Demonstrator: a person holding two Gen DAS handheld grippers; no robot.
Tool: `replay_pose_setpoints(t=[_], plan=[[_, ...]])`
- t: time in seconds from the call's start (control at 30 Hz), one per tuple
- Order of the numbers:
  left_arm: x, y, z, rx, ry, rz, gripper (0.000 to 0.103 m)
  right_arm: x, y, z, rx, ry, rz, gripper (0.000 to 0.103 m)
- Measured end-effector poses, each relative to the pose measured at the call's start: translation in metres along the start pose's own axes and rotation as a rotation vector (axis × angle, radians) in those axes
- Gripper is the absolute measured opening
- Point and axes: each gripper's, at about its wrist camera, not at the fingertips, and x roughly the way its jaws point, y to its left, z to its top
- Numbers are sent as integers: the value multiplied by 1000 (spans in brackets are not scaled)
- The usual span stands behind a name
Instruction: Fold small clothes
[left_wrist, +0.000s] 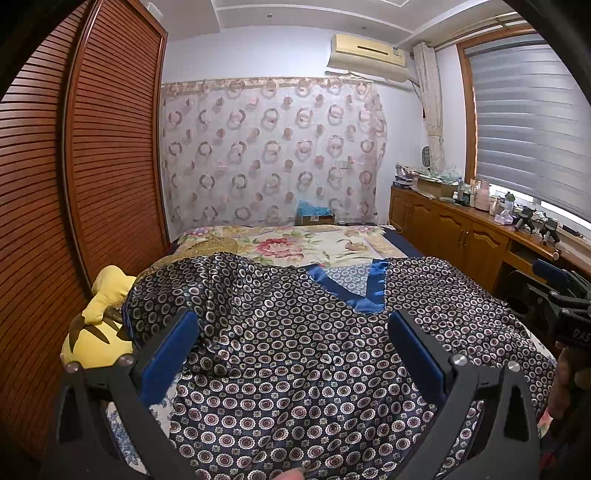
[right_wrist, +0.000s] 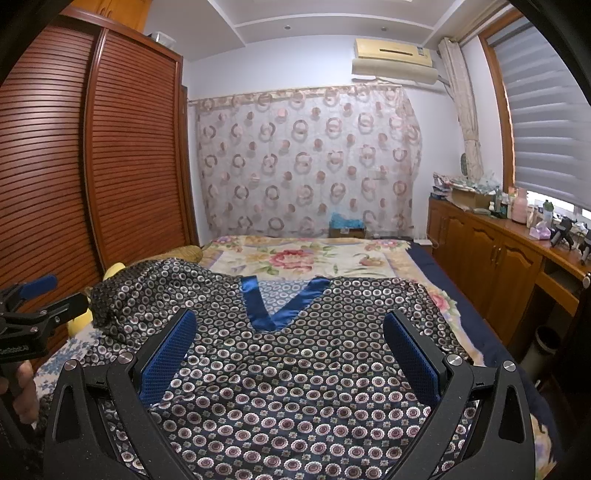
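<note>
Now, step: start, shirt (right_wrist: 295, 369) spread flat on bed (right_wrist: 314, 258), nothing folded.
Left gripper (left_wrist: 295, 354): jaws wide apart, empty.
Right gripper (right_wrist: 291, 350): likewise.
Next: pinch crumpled left sleeve (left_wrist: 192, 288), fold inward.

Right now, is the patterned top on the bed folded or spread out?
Mostly spread: the top lies flat on the bed, blue V-neck showing, but its left sleeve is bunched up.

Both wrist views face across the bed (left_wrist: 295, 243) toward the curtain (right_wrist: 306, 162).
</note>
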Motion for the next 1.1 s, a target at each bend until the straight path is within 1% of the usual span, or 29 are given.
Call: replay_pose_setpoints(t=[0.03, 0.17, 0.4, 0.57, 0.67, 0.73, 0.87, 1.1], plan=[[1, 1, 0, -1, 3, 2, 103, -8, -1, 8, -1, -3, 1, 103], [3, 8, -1, -1, 9, 13, 103, -5, 5, 14, -4, -3, 10, 103], [9, 23, -1, -8, 18, 41, 103, 5, 13, 9, -25, -24, 21, 103], [11, 36, -2, -11, 29, 41, 103, 16, 21, 10, -38, -38, 36, 103], [16, 43, -4, -10, 49, 38, 103, 29, 28, 8, -58, -53, 39, 103], [19, 48, -6, -12, 69, 30, 103, 43, 31, 8, -82, -42, 40, 103], [25, 62, -17, -13, 105, 36, 103, 70, 40, 6, -100, -3, 87, 103], [41, 92, -33, 3, 166, 62, 103, 99, 60, -6, -138, 50, 147, 103]])
